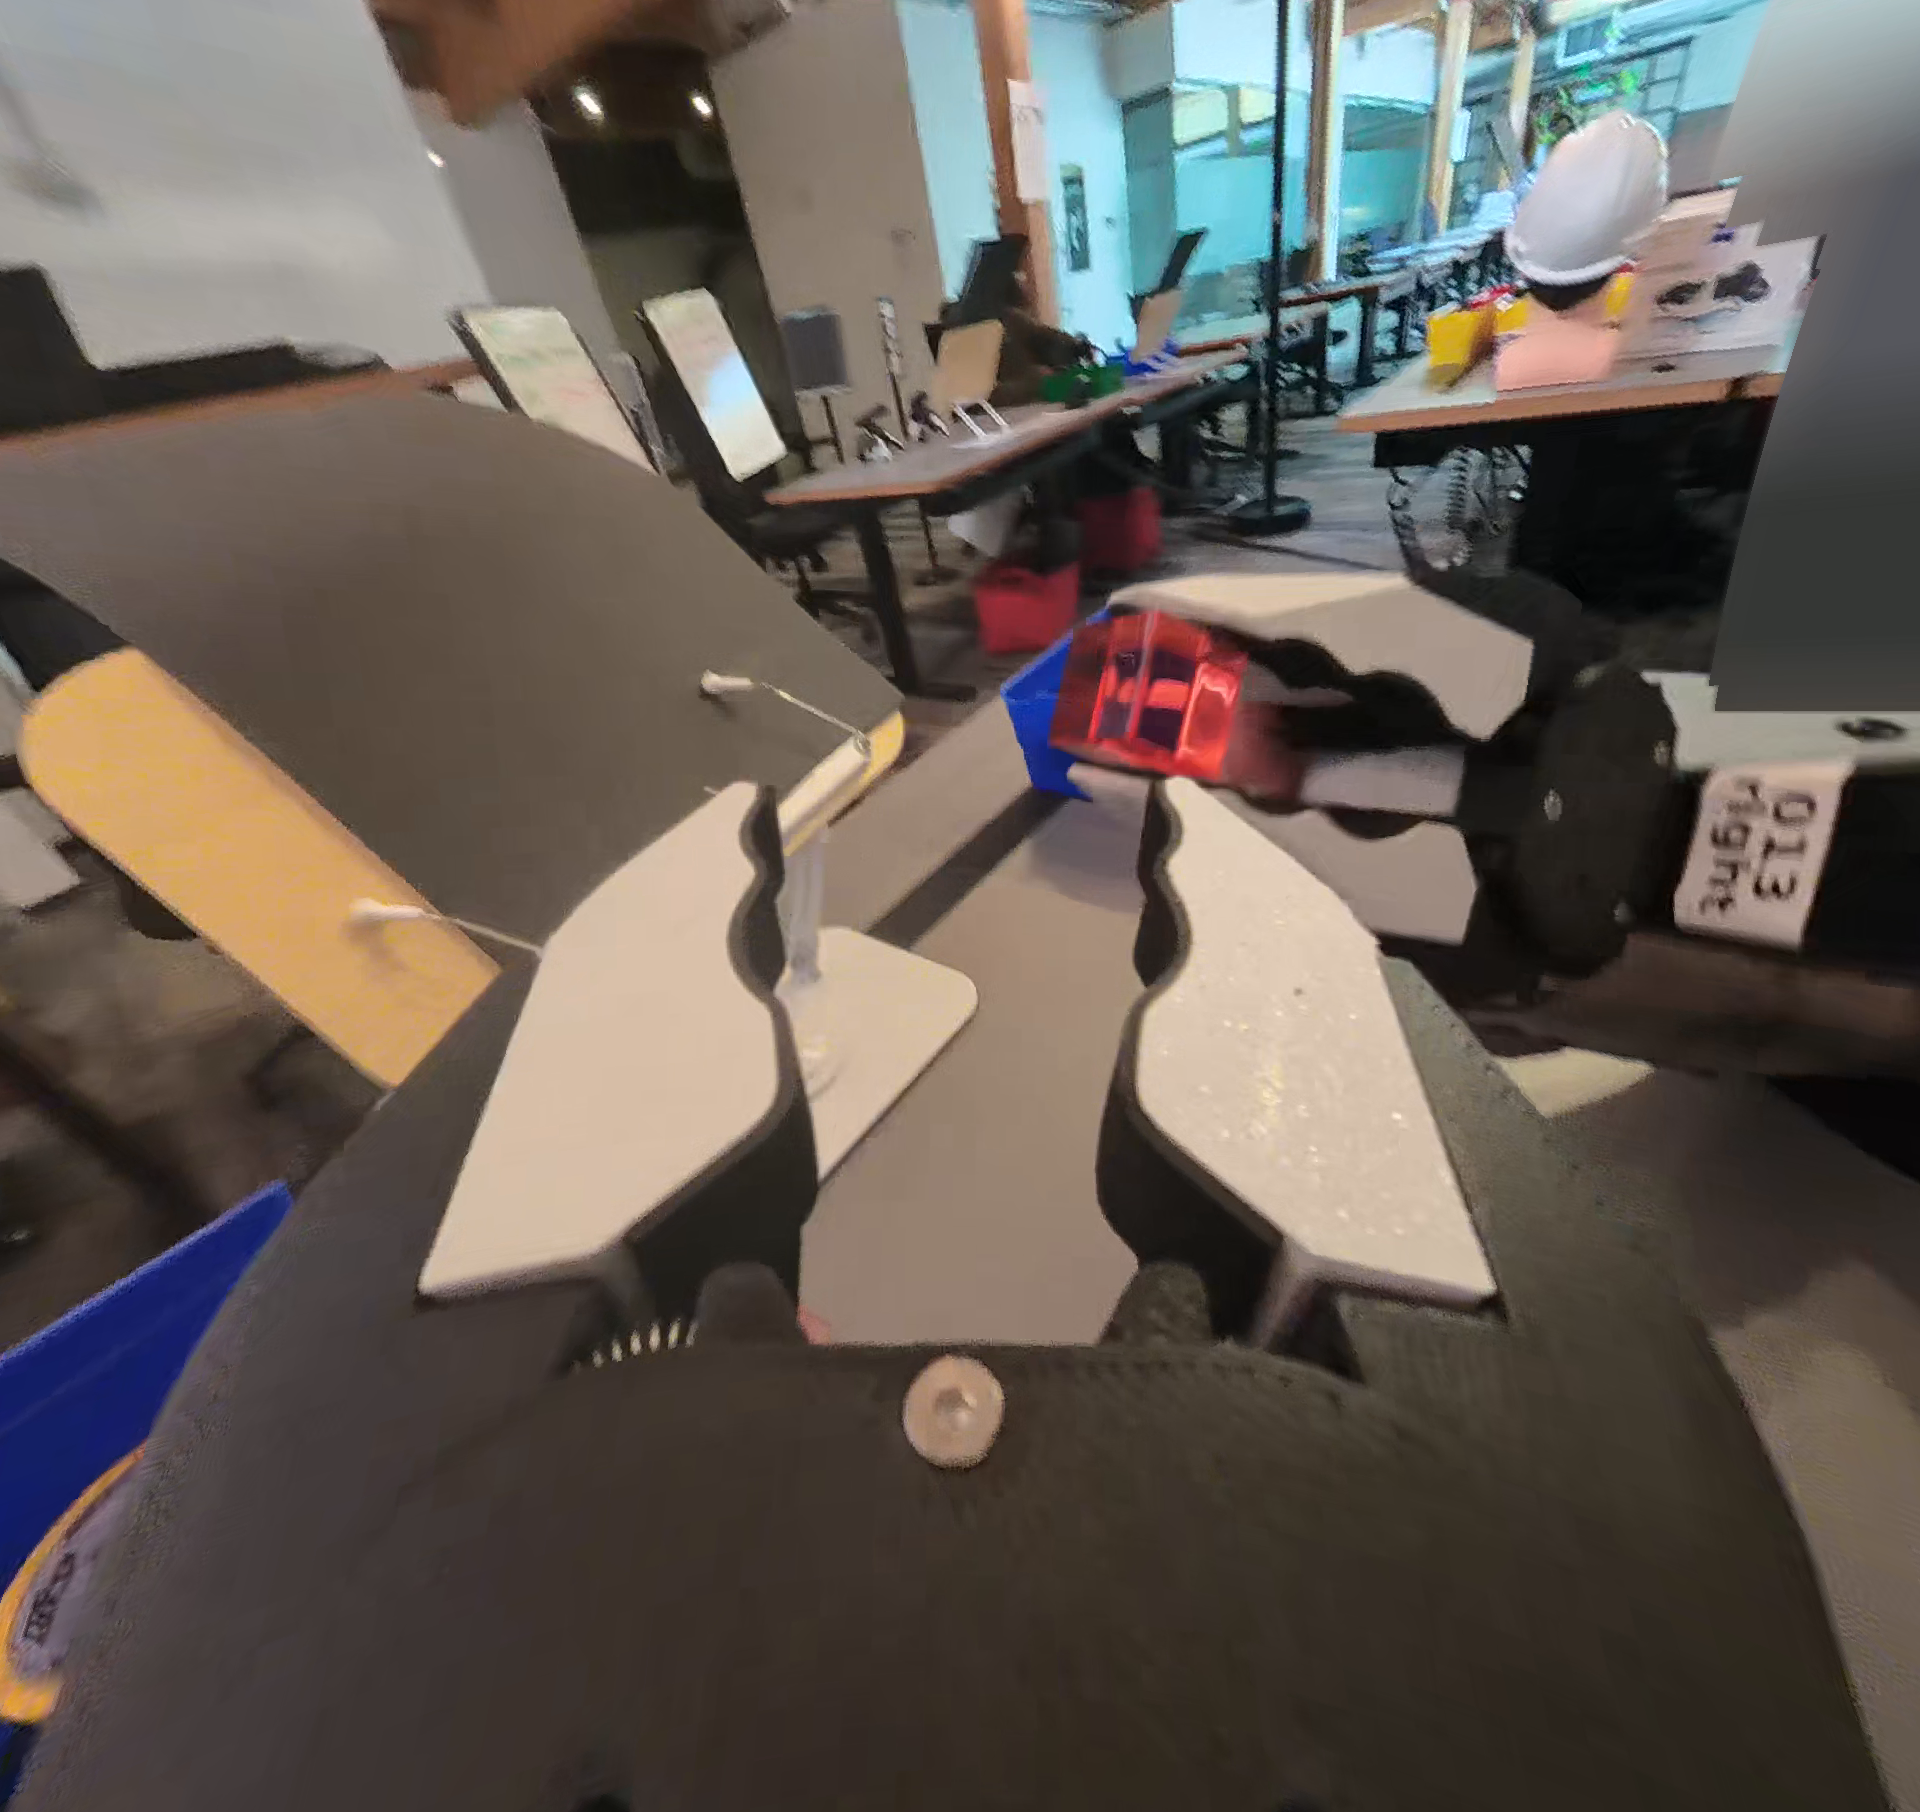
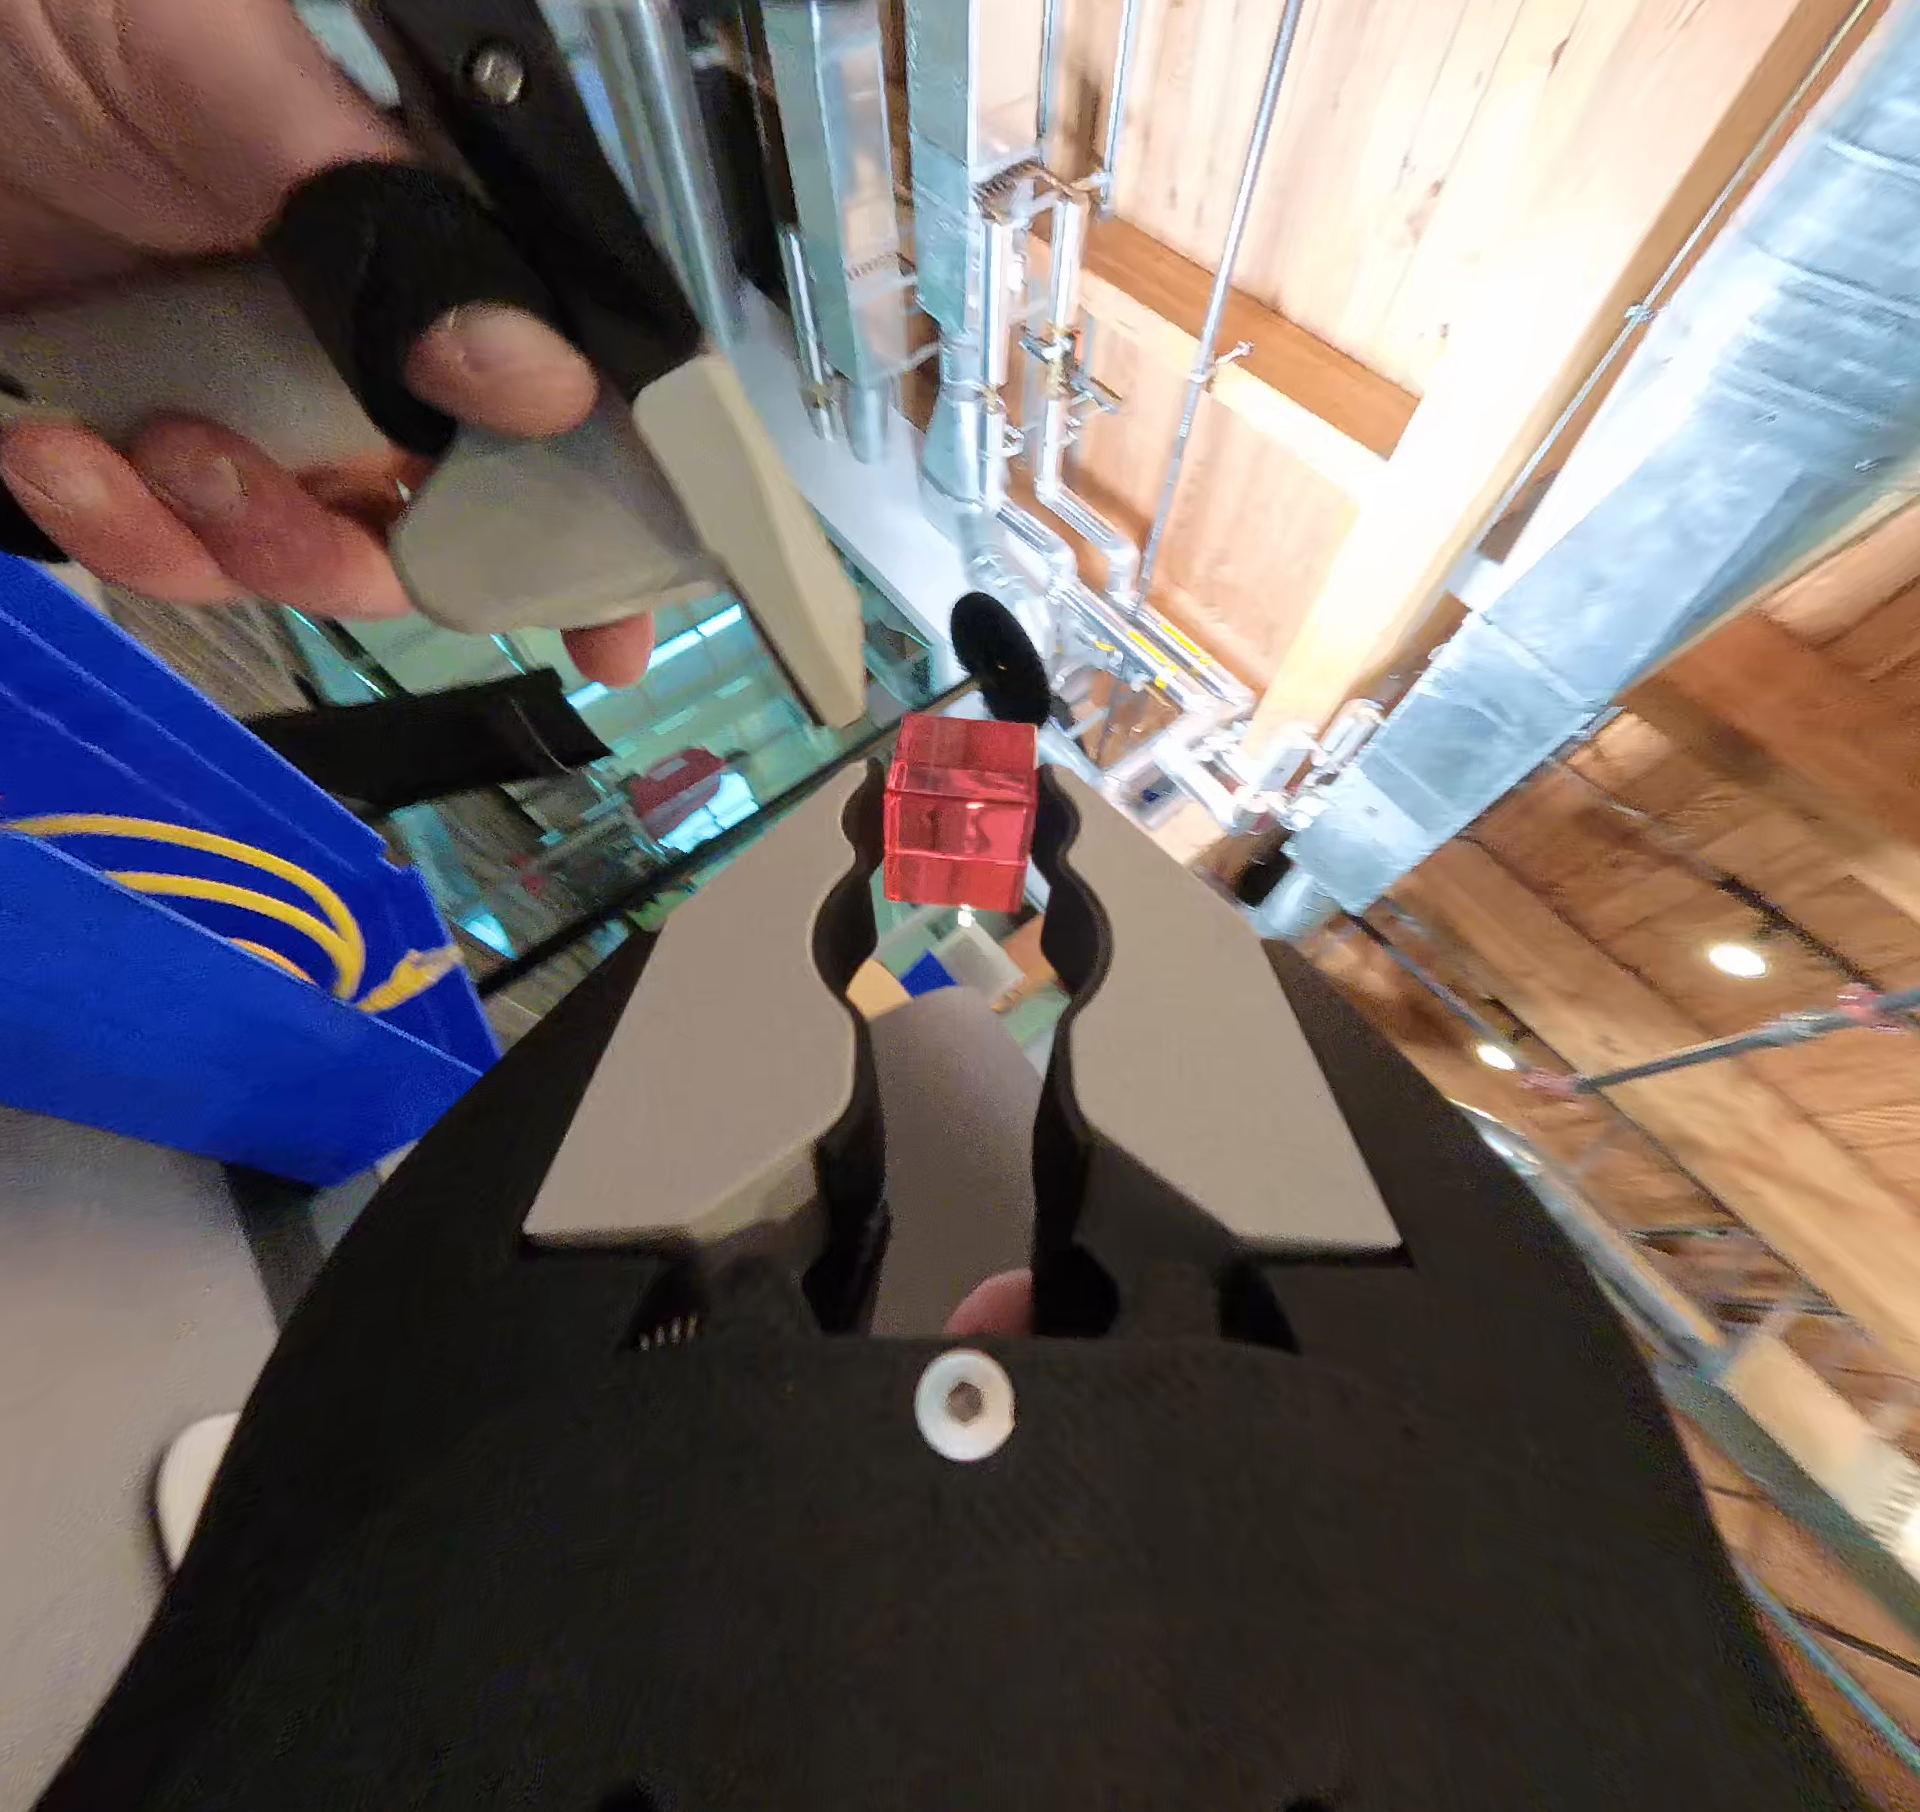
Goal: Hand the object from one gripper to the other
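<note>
One translucent red cube (image 2: 961, 812) sits pinched at the tips of the right gripper (image 2: 956, 806), centre frame. The left gripper (image 1: 956, 817) gapes empty just below the cube (image 1: 1148, 713), not touching. Two grippers, one cube, one blue bin (image 1: 1029, 713) behind. Grey tabletop (image 1: 966, 1191) beneath; workshop desks (image 1: 987, 453) beyond, timber ceiling (image 2: 1403, 100) overhead.

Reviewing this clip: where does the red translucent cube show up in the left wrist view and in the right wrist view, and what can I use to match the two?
Left wrist view: red cube right of centre, held by the right hand-held gripper that enters from the right, just beyond the open left hand-held gripper.
Right wrist view: cube at centre, clamped between the fingertips.
Shared landmark: the blue bin.
</note>
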Tool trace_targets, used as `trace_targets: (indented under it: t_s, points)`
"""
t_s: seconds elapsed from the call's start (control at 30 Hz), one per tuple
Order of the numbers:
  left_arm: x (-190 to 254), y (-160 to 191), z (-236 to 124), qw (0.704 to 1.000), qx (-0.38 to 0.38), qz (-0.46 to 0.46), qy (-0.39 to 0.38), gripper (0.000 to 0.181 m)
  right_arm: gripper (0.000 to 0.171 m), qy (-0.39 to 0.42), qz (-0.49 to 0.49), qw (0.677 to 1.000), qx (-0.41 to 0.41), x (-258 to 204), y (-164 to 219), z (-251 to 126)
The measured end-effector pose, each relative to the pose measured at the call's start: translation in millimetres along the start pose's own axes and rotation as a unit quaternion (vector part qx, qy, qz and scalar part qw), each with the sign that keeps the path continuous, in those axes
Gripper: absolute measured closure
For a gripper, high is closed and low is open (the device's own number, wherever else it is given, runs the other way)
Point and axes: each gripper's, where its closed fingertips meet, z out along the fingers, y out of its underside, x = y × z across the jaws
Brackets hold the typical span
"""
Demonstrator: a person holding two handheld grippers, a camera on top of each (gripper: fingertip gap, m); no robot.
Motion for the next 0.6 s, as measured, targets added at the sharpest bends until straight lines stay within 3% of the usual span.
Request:
trace_targets:
  t_s: [0.13, 0.27, 0.43, 0.6]
  points:
    - [18.0, -14.9, 7.8, 0.999, 0.023, 0.044, -0.021, 0.118, 0.146, 0.019, -0.029, 0.999, -0.017, -0.9, 3.1, 0.9]
    - [29.9, -9.4, 19.9, 0.991, -0.011, 0.124, -0.048, 0.126, 0.146, 0.026, -0.049, 0.998, -0.019, -2.3, 0.6, 0.7]
    - [33.5, -8.0, 27.5, 0.977, -0.026, 0.192, -0.086, 0.151, 0.146, 0.031, -0.071, 0.997, -0.019, -4.0, -4.6, -0.2]
    - [33.9, -10.3, 26.2, 0.972, -0.033, 0.212, -0.095, 0.152, 0.146, 0.024, -0.075, 0.997, -0.009, -3.5, -7.1, -1.1]
